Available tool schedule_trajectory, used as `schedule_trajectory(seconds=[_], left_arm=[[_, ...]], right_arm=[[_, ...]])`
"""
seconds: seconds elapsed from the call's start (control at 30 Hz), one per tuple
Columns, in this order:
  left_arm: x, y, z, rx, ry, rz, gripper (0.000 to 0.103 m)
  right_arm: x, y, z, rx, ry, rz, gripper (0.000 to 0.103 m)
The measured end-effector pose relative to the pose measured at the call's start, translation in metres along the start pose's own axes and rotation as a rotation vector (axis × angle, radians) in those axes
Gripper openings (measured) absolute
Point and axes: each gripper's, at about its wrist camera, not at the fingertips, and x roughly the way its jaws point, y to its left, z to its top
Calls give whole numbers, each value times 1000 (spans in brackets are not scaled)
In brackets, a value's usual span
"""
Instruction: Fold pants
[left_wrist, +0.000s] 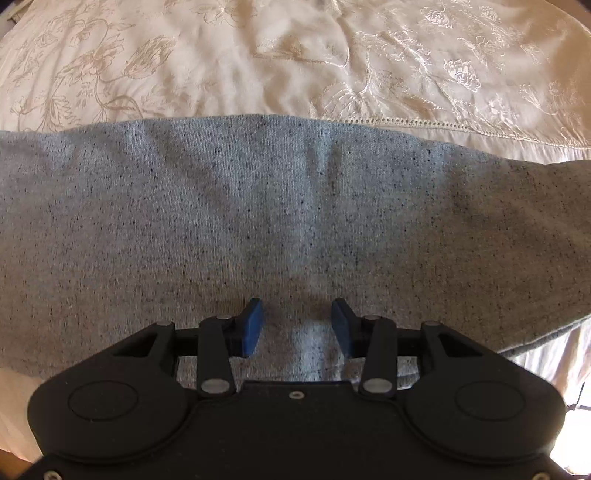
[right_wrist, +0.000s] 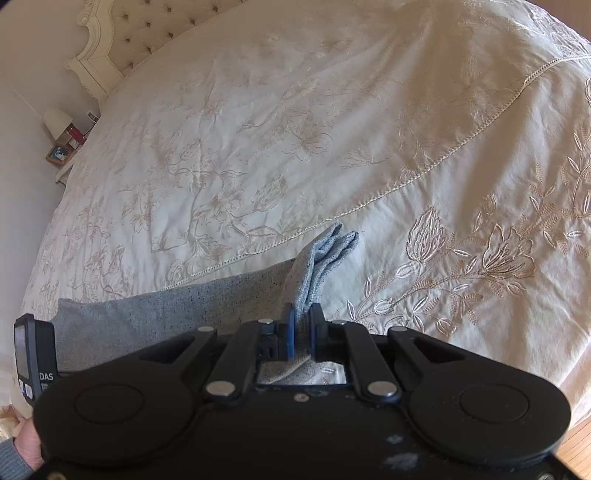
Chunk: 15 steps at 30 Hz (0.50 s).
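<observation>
Grey speckled pants (left_wrist: 258, 221) lie across the cream embroidered bedspread (left_wrist: 258, 55). In the left wrist view my left gripper (left_wrist: 297, 314) is open, its blue pads (left_wrist: 253, 326) spread apart just above the cloth, with a ridge of fabric between them. In the right wrist view my right gripper (right_wrist: 302, 328) is shut on a bunched end of the pants (right_wrist: 317, 262), which sticks up and forward past the fingertips. The rest of the pants (right_wrist: 166, 314) stretch away to the left.
The bedspread (right_wrist: 332, 129) fills most of the right wrist view. A tufted headboard (right_wrist: 122, 33) and a nightstand with a lamp (right_wrist: 57, 120) are at the far left. The left gripper's body with a small screen (right_wrist: 27, 354) shows at lower left.
</observation>
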Motion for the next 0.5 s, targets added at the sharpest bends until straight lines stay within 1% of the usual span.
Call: schedule_trajectory(seconds=[0.03, 0.13, 0.27, 0.37, 0.5], left_arm=[[3, 1, -3, -2, 15, 3, 51], [5, 1, -10, 27, 10, 15, 51], [-6, 9, -7, 42, 18, -2, 51], [-20, 29, -4, 45, 10, 6, 51], [-47, 74, 2, 27, -32, -1, 51]], right_arm=[[-1, 3, 1, -3, -3, -3, 9], [-3, 14, 3, -25, -6, -23, 9], [-7, 36, 5, -55, -29, -53, 9], [-13, 59, 5, -71, -53, -75, 9], [-26, 116, -1, -146, -84, -103, 9]])
